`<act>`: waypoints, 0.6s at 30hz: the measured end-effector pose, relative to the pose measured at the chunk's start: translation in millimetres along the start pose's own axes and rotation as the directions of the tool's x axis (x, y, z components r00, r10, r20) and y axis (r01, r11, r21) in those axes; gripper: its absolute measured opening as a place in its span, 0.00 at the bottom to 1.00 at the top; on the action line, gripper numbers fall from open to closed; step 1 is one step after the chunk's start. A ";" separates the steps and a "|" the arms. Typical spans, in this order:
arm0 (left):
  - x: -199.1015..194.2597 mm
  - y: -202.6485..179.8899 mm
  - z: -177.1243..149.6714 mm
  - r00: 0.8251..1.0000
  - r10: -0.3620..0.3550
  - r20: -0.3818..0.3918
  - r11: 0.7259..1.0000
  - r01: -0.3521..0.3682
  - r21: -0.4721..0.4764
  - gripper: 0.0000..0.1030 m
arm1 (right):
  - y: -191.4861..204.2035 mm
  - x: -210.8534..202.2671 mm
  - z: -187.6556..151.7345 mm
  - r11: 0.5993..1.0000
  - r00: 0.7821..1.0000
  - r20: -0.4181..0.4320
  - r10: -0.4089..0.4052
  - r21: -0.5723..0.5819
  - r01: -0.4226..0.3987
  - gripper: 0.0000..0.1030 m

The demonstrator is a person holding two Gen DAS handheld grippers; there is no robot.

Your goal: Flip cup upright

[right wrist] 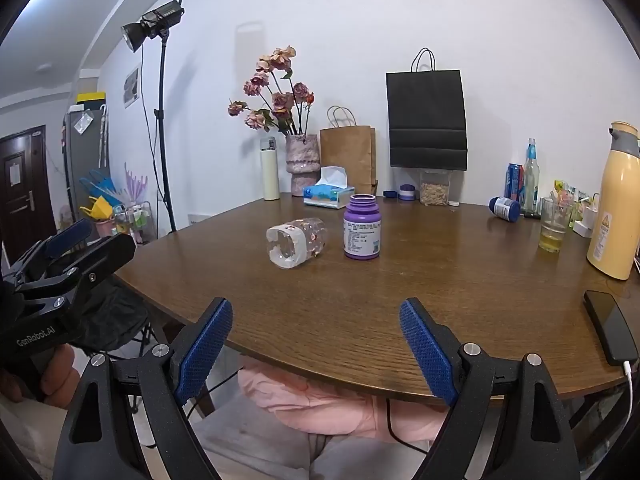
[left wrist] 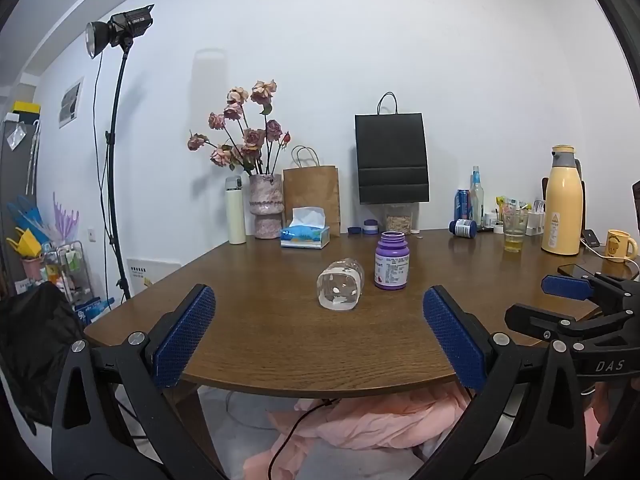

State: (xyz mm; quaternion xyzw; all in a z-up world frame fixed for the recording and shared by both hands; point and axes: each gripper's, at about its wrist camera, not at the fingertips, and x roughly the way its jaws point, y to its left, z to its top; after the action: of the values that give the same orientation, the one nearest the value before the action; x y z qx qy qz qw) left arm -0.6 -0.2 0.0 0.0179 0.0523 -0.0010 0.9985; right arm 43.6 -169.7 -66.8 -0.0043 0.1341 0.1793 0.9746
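Note:
A clear plastic cup [left wrist: 341, 285] lies on its side on the brown wooden table [left wrist: 280, 336], its open mouth turned toward me. It also shows in the right wrist view [right wrist: 295, 242]. My left gripper [left wrist: 319, 308] is open and empty, over the table's near edge, short of the cup. My right gripper [right wrist: 316, 320] is open and empty, also at the near edge, to the right of the left one. The right gripper also shows at the right edge of the left wrist view [left wrist: 580, 292].
A purple open bottle [left wrist: 391, 260] stands just right of the cup. A tissue box [left wrist: 305, 232], vase of flowers [left wrist: 266, 210], paper bags [left wrist: 391, 160], white flask [left wrist: 236, 210], drink glass [left wrist: 514, 230], yellow thermos [left wrist: 563, 200], mug [left wrist: 619, 245] and phone [right wrist: 610, 326] line the table's back and right.

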 end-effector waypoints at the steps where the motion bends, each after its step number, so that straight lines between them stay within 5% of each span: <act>1: 0.1 0.0 0.0 1.000 0.000 -0.004 1.000 0.000 -0.002 1.00 | 0.1 0.0 0.0 1.000 1.000 -0.002 -0.001 -0.001 0.001 0.87; 18: 0.0 0.2 0.1 1.000 -0.001 -0.013 1.000 0.001 -0.006 1.00 | -0.8 -0.2 0.7 1.000 1.000 -0.006 -0.002 0.000 0.001 0.87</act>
State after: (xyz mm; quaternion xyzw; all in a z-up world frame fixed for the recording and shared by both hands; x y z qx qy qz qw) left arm -0.6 0.0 0.1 0.0147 0.0589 -0.0010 0.9982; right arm 43.9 -170.4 -66.1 -0.0051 0.1371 0.1785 0.9743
